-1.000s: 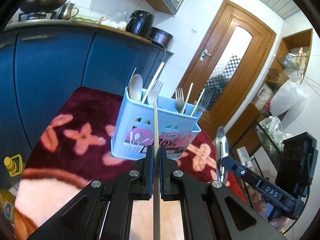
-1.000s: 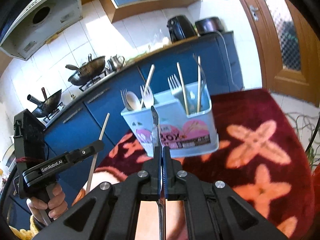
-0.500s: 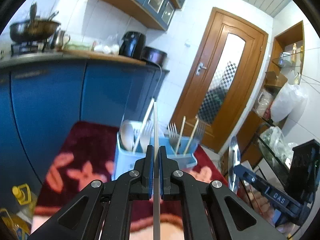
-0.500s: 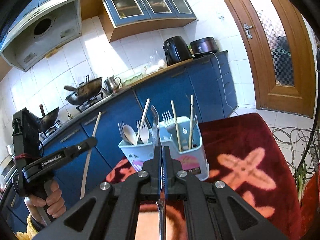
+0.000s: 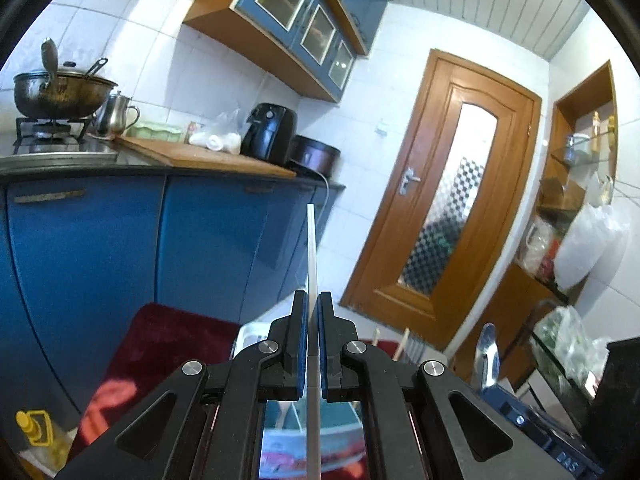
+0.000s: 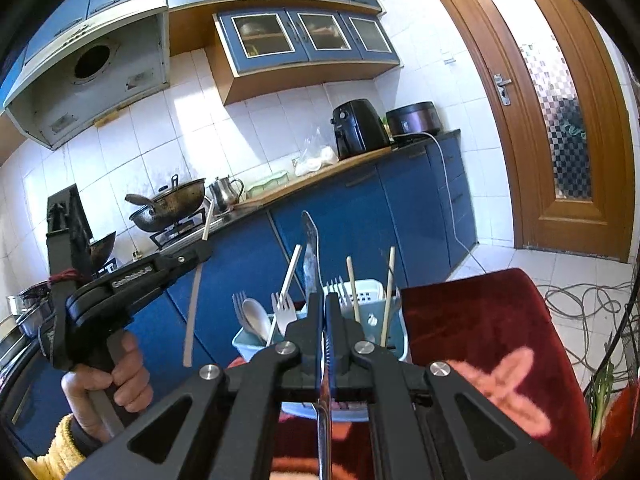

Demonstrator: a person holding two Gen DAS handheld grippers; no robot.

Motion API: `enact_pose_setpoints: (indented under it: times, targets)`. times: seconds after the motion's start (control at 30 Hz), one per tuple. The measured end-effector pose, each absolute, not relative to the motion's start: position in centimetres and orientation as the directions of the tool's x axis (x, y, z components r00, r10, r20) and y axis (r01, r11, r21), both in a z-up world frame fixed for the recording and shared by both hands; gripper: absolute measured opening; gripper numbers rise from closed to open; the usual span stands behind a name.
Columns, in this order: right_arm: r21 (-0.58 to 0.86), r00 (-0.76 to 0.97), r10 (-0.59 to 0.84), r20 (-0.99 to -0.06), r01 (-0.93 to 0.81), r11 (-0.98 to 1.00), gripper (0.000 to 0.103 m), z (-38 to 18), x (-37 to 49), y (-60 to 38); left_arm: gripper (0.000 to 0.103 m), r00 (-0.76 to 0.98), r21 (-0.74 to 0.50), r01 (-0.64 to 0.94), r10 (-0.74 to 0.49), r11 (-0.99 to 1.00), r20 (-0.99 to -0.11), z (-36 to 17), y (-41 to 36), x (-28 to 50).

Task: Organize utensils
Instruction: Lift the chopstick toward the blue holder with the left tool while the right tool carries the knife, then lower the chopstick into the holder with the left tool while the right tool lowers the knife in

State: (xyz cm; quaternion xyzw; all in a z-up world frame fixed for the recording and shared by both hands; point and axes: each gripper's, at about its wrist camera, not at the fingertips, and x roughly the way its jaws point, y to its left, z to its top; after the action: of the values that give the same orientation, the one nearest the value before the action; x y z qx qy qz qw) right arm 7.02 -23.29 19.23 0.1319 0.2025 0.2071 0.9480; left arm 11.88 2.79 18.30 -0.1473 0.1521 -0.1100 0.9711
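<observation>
Left gripper point(image 5: 312, 334) clamped on pale chopstick point(image 5: 312, 248), stick pointing up and away. Right gripper point(image 6: 324, 322) clamped on metal utensil point(image 6: 310, 252). Blue caddy point(image 6: 394, 330) with forks, spoon, chopsticks just beyond, on red floral cloth point(image 6: 480, 320).

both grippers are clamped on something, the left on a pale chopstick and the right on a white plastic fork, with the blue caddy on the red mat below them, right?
Not quite. The right gripper is shut on a metal utensil, not a white plastic fork, as the right wrist view shows. The rest holds: the left gripper clamps a pale chopstick, with the blue caddy on the red mat below.
</observation>
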Motion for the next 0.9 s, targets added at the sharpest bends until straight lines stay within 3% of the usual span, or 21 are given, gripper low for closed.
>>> enact_pose_setpoints:
  times: [0.9]
  targets:
    - [0.321, 0.916, 0.362, -0.171, -0.296, 0.9, 0.003, 20.0, 14.8, -23.3, 0.004, 0.979, -0.229, 0.087, -0.125, 0.97, -0.16, 13.3, 0.8, 17.5]
